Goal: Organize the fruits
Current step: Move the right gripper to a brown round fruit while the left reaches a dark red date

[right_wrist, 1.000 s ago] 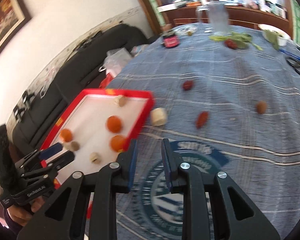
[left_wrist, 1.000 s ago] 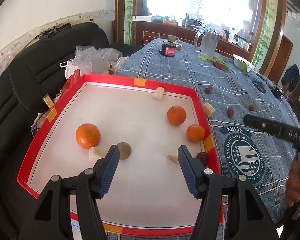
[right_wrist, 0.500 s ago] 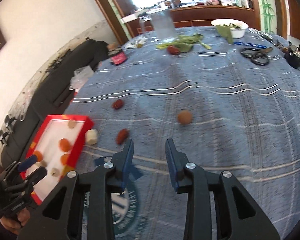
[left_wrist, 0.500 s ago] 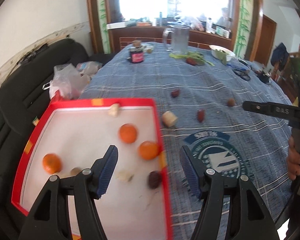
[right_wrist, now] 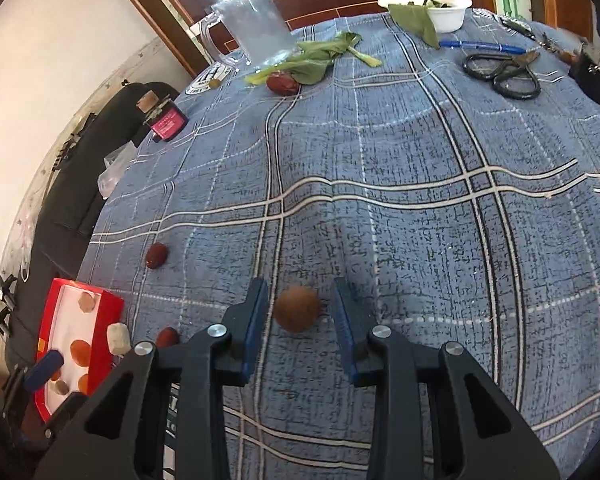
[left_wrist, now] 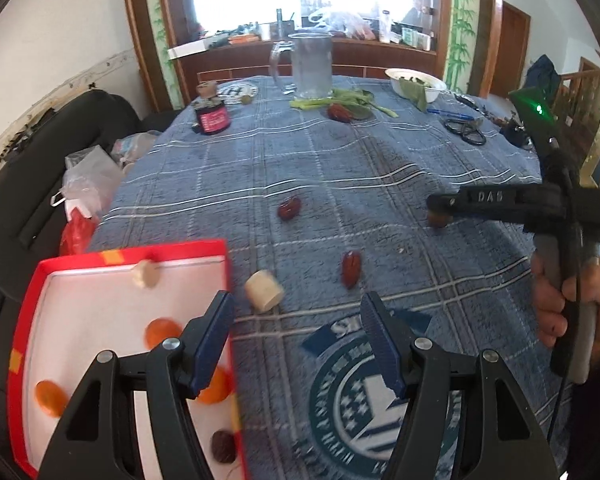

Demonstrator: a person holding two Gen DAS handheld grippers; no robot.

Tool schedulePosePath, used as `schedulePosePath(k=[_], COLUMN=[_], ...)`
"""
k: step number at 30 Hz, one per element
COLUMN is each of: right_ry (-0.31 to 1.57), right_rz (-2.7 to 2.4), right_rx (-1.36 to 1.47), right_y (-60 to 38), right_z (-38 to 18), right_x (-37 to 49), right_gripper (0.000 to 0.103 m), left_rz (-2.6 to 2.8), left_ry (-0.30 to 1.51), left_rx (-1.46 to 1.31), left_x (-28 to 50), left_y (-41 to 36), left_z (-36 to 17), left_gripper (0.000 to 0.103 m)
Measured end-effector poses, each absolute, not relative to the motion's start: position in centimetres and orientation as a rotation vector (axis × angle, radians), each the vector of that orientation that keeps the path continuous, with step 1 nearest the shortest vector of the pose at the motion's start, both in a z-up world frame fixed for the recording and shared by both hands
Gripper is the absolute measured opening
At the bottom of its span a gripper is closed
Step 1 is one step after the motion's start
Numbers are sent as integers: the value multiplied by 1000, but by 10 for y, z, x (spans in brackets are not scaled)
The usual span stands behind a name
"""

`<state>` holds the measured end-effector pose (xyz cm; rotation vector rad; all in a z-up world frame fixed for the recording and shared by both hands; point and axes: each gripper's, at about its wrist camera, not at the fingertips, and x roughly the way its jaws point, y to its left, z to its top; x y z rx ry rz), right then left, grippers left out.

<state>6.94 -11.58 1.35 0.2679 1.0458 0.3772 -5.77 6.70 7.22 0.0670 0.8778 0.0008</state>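
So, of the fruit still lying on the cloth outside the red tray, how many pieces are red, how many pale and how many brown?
Red dates: 3
Pale chunk: 1
Brown round fruit: 1
Total: 5

Glass pitcher [left_wrist: 311, 65], scissors [right_wrist: 502, 71], white bowl [right_wrist: 440, 7], pen [right_wrist: 480, 45].

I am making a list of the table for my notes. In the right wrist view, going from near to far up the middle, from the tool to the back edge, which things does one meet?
Right tool → brown round fruit → red date → green leaves → clear pitcher.
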Motion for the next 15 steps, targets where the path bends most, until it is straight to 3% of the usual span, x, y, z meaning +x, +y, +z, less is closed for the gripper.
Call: schedulePosePath(k=[12, 15], right_ry=[1028, 1011], right_rz=[387, 380], right_rx=[222, 215], right_y=[-111, -110], right_z=[9, 9], right_x=[68, 67], right_gripper=[35, 35], left_rz=[-14, -20], left_ry=[934, 946], left_rx=[100, 106], left_x=[-26, -19], left_y=[39, 35], left_z=[48, 43], left_gripper=[65, 59])
